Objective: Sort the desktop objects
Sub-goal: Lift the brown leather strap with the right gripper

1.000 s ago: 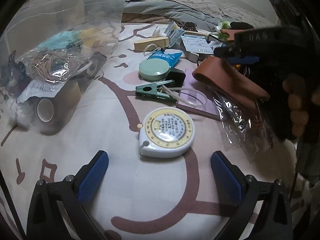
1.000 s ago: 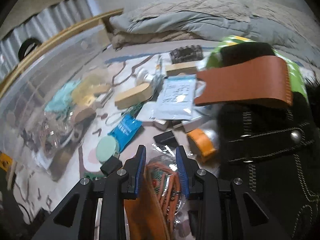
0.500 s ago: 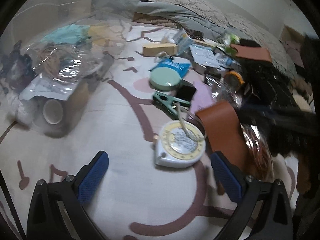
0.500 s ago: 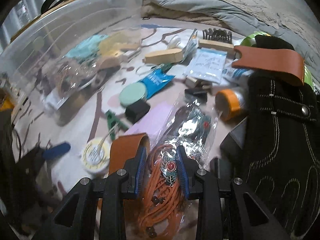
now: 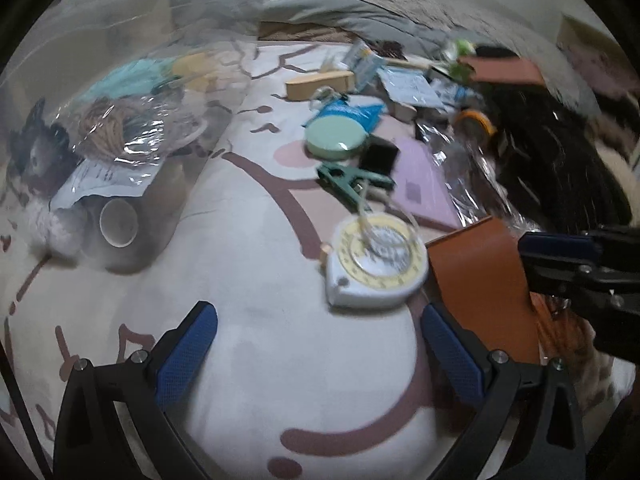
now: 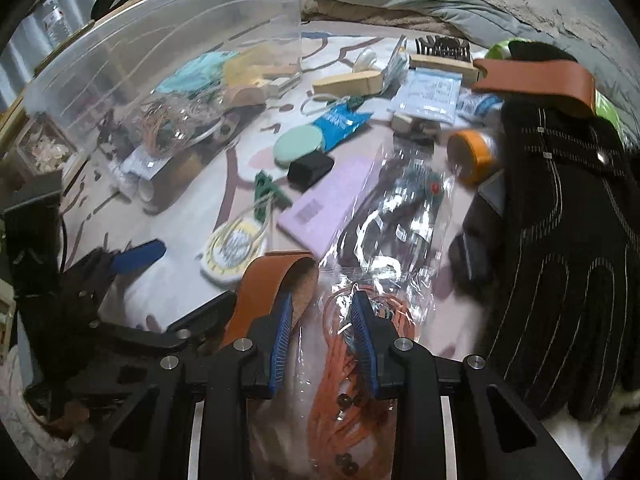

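My right gripper (image 6: 320, 320) is shut on a clear bag of orange cord (image 6: 344, 364). A brown leather strap (image 6: 268, 280) curls around its left finger. In the left wrist view the same strap (image 5: 480, 288) hangs low beside the white and yellow tape measure (image 5: 372, 264), with the right gripper (image 5: 560, 248) at the right edge. My left gripper (image 5: 316, 332) stands open over the patterned cloth with nothing between its fingers, the tape measure just ahead. A clear storage box (image 6: 160, 60) with bagged items stands at the left.
Loose items crowd the cloth: a green clip (image 5: 352, 184), mint round case (image 5: 334, 138), purple pad (image 5: 424, 188), orange tape roll (image 6: 470, 156), black glove (image 6: 560, 220), second leather strap (image 6: 536, 76), wooden blocks. Bedding lies behind.
My right gripper has carried the bag and strap leftward and lower, from beside the glove to next to the tape measure and the left gripper. The left gripper barely moved.
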`<state>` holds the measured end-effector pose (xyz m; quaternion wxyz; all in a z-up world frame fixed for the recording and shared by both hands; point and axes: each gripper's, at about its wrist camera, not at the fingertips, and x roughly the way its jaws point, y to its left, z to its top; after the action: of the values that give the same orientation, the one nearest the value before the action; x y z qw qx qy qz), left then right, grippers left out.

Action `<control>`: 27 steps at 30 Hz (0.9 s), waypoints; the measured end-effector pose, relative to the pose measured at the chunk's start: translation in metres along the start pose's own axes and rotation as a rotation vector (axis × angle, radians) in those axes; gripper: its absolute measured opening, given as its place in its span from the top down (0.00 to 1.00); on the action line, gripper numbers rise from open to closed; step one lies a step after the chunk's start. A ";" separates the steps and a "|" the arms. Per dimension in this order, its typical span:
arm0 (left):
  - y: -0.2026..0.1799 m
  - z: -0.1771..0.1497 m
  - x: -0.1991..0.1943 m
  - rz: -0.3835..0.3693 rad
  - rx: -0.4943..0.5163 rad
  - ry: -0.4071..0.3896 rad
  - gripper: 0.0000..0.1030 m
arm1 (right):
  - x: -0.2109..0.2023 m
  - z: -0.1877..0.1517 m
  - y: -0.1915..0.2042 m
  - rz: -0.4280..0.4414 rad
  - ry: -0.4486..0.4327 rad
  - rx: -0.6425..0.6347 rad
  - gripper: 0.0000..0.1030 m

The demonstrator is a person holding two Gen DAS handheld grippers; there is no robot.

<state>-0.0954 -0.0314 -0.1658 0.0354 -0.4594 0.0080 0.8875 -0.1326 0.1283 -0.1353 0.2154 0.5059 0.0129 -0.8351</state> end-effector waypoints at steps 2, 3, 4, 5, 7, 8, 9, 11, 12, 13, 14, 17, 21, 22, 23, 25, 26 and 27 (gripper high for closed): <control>-0.001 -0.003 -0.003 -0.007 0.008 0.006 0.00 | -0.002 -0.006 0.005 0.000 0.007 -0.007 0.70; 0.000 -0.004 -0.005 -0.019 0.002 0.013 0.00 | -0.004 -0.009 0.008 0.007 0.009 -0.009 0.70; 0.001 -0.005 -0.007 -0.030 -0.004 0.018 0.00 | -0.006 -0.010 0.009 0.013 0.010 -0.009 0.70; 0.002 -0.006 -0.009 -0.043 -0.012 0.022 0.00 | -0.007 -0.012 0.010 0.019 0.012 -0.008 0.70; 0.006 -0.006 -0.013 -0.074 -0.039 0.024 0.00 | -0.010 -0.016 0.013 0.028 0.016 -0.004 0.70; 0.008 -0.006 -0.015 -0.087 -0.054 0.024 0.00 | -0.012 -0.017 0.013 0.029 0.016 -0.001 0.70; 0.011 -0.005 -0.015 -0.099 -0.074 0.024 0.00 | -0.013 -0.018 0.013 0.030 0.015 0.005 0.70; 0.014 -0.004 -0.014 -0.105 -0.099 0.025 0.00 | -0.018 -0.020 0.012 0.041 0.010 0.026 0.70; 0.014 -0.003 -0.013 -0.101 -0.108 0.023 0.00 | -0.019 -0.021 0.011 0.057 0.010 0.039 0.70; 0.015 -0.002 -0.012 -0.097 -0.111 0.021 0.00 | -0.020 -0.023 0.010 0.079 0.015 0.052 0.69; 0.014 -0.001 -0.012 -0.094 -0.112 0.019 0.00 | -0.019 -0.024 0.011 0.094 0.023 0.057 0.69; 0.014 0.000 -0.009 -0.084 -0.107 0.014 0.00 | -0.008 -0.026 0.013 0.095 0.068 0.054 0.70; 0.014 0.005 -0.004 -0.083 -0.099 0.007 0.00 | -0.004 -0.024 -0.001 0.067 0.074 0.115 0.70; 0.015 0.006 -0.003 -0.087 -0.101 0.006 0.00 | -0.007 -0.024 -0.008 0.022 0.060 0.142 0.70; 0.015 0.008 -0.002 -0.092 -0.104 0.004 0.02 | -0.009 -0.024 -0.012 -0.001 0.052 0.159 0.70; 0.015 0.011 0.000 -0.105 -0.106 0.000 0.02 | -0.015 -0.025 -0.031 -0.044 0.023 0.239 0.70; 0.014 0.012 0.000 -0.115 -0.105 -0.003 0.02 | -0.017 -0.025 -0.035 -0.041 0.013 0.263 0.70; 0.012 0.013 0.000 -0.125 -0.101 -0.008 0.03 | -0.020 -0.025 -0.042 -0.040 0.000 0.294 0.70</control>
<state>-0.1066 -0.0428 -0.1588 0.0677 -0.4568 -0.0655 0.8846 -0.1192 0.1792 -0.1384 0.1222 0.5316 -0.0994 -0.8322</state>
